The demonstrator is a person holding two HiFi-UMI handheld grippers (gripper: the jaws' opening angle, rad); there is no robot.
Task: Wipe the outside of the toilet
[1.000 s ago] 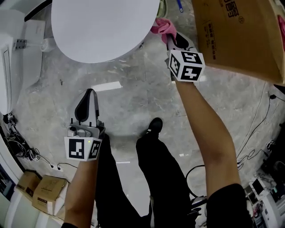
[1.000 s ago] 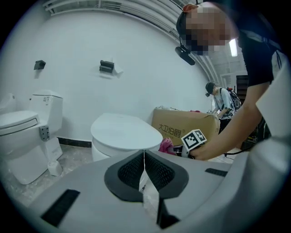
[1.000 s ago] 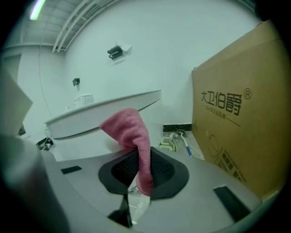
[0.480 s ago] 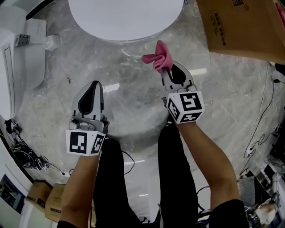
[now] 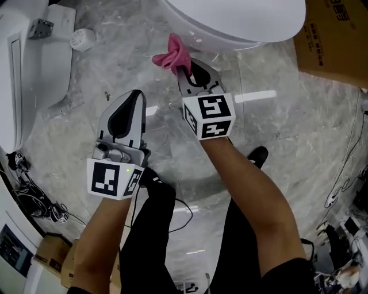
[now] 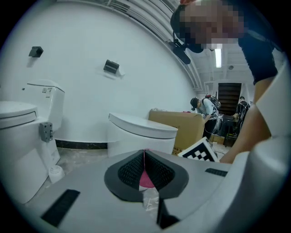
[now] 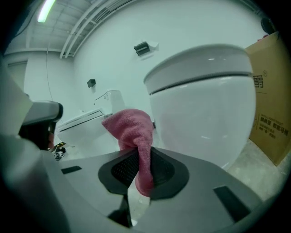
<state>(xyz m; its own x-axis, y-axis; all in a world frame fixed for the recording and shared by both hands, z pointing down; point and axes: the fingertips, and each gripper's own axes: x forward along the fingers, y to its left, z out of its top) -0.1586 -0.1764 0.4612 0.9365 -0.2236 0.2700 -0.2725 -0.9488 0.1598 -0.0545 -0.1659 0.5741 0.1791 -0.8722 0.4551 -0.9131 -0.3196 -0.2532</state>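
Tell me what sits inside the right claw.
A pink cloth is clamped in the right claw, its bunched end sticking out toward the white toilet. The strip squeezed between the pads is covered.

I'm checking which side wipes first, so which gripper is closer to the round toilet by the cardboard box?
Right. The right gripper, holding the pink cloth, is just short of the toilet; the left gripper sits farther back.
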